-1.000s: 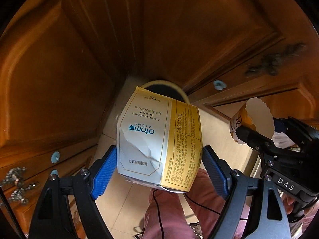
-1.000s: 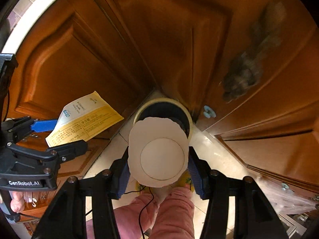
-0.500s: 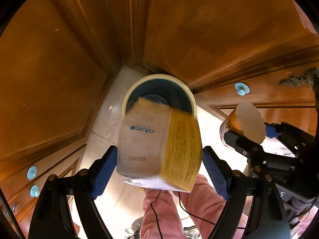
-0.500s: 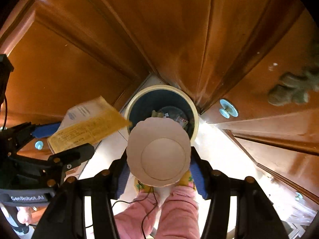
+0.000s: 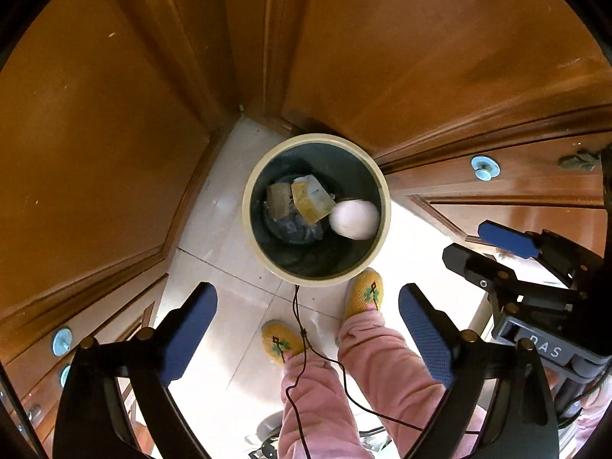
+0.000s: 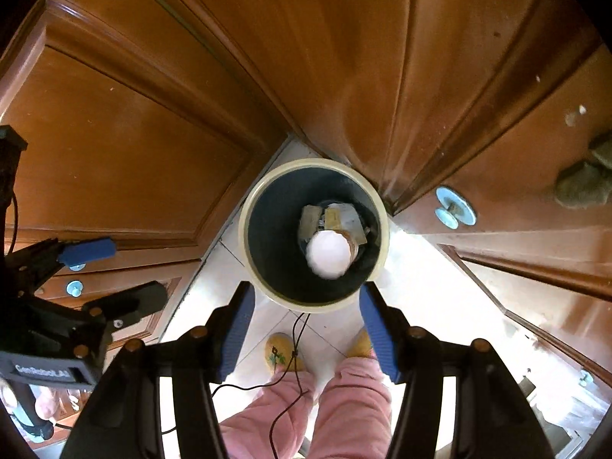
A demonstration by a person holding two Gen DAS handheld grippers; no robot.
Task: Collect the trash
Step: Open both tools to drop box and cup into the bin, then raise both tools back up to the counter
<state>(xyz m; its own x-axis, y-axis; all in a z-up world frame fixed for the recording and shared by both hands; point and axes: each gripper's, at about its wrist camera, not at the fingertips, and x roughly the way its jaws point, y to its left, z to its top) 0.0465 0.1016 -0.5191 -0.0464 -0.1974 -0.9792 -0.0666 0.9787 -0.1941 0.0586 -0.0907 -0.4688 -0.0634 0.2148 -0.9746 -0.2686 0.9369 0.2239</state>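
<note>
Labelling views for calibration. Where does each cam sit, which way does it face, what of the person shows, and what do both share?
Left wrist: on the left gripper, facing steeply down at the bin; its jaws, opening and empty, plus legs and slippers.
Right wrist: on the right gripper, also steeply down; open empty jaws, legs, slippers.
Shared: bin with box and cup inside, cabinets, each other's gripper.

A home, likely a kitchen corner: wooden cabinets [image 5: 420, 49] with panelled doors and pale blue knobs [image 5: 485, 167] meet over a pale tiled floor [image 5: 214, 267]. A round bin [image 5: 316, 281] stands there, and the person wears yellow slippers [image 5: 363, 292].
</note>
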